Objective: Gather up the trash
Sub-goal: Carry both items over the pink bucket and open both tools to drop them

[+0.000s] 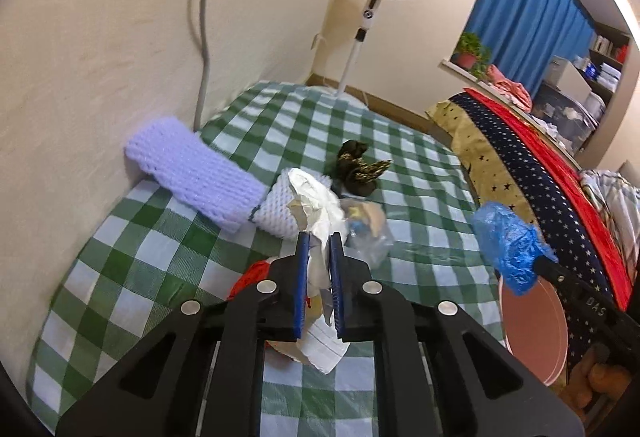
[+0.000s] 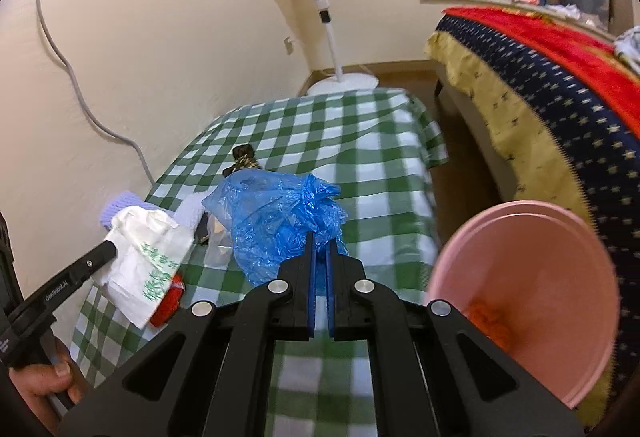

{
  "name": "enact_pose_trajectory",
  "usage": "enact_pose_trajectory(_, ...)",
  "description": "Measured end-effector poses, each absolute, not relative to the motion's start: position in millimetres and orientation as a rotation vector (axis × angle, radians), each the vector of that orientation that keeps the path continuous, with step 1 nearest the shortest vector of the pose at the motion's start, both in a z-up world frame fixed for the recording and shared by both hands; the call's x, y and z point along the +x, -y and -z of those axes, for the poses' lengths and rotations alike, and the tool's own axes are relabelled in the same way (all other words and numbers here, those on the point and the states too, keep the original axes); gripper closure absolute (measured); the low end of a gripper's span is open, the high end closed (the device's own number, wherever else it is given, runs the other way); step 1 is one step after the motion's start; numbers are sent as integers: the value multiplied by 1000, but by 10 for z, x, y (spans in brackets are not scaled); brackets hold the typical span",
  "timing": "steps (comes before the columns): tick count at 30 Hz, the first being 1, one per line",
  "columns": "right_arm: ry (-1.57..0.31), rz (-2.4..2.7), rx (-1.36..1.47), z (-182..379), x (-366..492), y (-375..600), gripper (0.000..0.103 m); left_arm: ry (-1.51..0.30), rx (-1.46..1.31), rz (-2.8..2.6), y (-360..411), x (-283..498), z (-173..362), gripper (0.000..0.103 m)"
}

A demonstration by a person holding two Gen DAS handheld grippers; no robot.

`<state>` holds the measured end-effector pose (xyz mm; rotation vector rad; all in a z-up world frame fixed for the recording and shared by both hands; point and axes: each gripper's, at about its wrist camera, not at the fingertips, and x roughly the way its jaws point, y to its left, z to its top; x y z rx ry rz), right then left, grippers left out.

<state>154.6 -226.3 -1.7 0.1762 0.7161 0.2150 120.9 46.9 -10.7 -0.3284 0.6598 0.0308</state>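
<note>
Blue crinkled plastic bag (image 2: 276, 225) hangs pinched in my right claw (image 2: 320, 257); my left claw (image 1: 319, 249), at nine o'clock, clamps white crumpled paper wrapper (image 1: 316, 197), perhaps tissue packaging.

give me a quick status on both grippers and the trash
Left gripper shut on white crumpled paper bag. Right gripper shut on blue crumpled plastic bag. Pink round plastic bin unobstructed.

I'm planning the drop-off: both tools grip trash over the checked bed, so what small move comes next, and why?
Probably swing the right tool over the pink bin and release. It is shut on the blue plastic bag, and the bin sits open just beside it, nearer than to the left tool with its white paper bag.
</note>
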Motion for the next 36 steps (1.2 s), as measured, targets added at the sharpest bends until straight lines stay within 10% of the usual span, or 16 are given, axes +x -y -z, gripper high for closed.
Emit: enact_pose_trajectory(36, -590, 73, 202, -577, 449, 3539, 99, -598, -228, 175, 479, 918, -253, 93)
